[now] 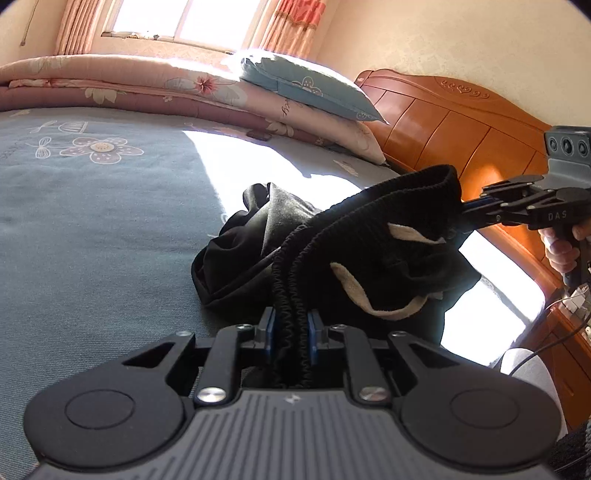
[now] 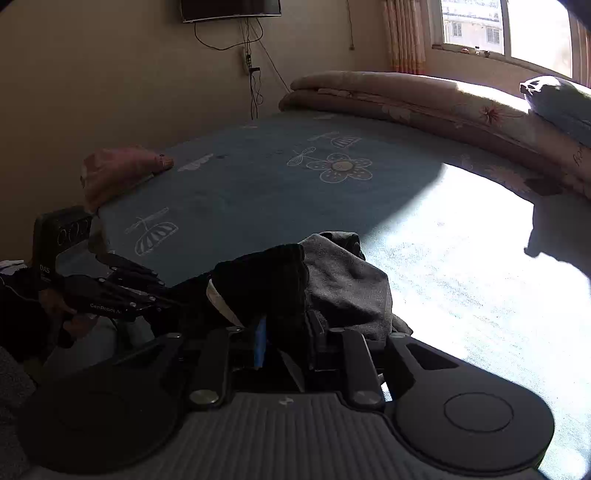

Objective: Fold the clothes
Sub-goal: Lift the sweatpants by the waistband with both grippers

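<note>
On the bed, as I see it through both wrist cameras:

Surface: a blue-grey bedsheet (image 1: 92,221) printed with flowers, with one broad patch of sunlight from centre toward 3 o'clock in the left wrist view.
Room: one window (image 1: 177,18) at 12 o'clock with pink curtains (image 1: 295,22) on both sides; one wooden headboard (image 1: 461,129) at 2 o'clock; cream walls; in the right wrist view, one dark screen (image 2: 231,9) on the wall at 12 o'clock with cables hanging below it.
Bedding: one folded floral quilt (image 1: 110,81) along the far edge, one blue pillow (image 1: 306,88) stacked on top, one small pink cushion (image 2: 118,170) at the bed's corner at 9 o'clock in the right wrist view.
Garment: one pair of black pants (image 1: 332,251) with a ribbed elastic waistband and a white drawstring (image 1: 354,291), bunched on the sheet near centre.
Left gripper (image 1: 291,325): my jaws are narrow, pinching the gathered waistband at 6 o'clock.
Right gripper (image 1: 469,210): at 3 o'clock, clamped on the other end of the waistband, lifting it off the sheet.
Hands: one hand (image 1: 561,251) visible on the right handle.
</note>
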Demonstrator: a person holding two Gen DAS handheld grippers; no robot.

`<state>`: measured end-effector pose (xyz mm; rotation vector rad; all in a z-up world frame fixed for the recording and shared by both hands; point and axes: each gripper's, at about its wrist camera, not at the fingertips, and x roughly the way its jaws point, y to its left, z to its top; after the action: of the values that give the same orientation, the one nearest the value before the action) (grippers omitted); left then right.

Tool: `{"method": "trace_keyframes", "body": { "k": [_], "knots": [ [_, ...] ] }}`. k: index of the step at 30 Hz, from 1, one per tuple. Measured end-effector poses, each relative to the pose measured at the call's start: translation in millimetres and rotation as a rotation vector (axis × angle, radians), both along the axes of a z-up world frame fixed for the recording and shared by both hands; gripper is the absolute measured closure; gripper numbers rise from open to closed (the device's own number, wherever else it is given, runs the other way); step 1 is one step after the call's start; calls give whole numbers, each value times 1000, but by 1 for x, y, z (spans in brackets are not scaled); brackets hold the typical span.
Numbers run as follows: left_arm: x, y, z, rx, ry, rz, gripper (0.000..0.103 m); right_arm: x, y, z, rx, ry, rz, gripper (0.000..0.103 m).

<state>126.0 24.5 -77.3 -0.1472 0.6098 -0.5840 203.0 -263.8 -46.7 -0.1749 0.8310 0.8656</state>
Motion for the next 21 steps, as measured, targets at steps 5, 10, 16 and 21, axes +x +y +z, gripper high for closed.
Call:
{"method": "trace_keyframes", "body": {
  "k": [5,10,16,21],
  "knots": [
    [-25,-9,24,59,-99,-68,88,-54,-11,13,-99,-75,-14,80],
    [-45,-22,38,198,-184,-76,88,-79,-14,24,-131,-160,-50,69],
    [-66,-35,47,286,-253,-97,88,-97,-1,62,-177,-377,26,41],
    [-82,-45,48,342,-305,-120,88,-98,39,75,-250,-477,205,35]
  ]
}}
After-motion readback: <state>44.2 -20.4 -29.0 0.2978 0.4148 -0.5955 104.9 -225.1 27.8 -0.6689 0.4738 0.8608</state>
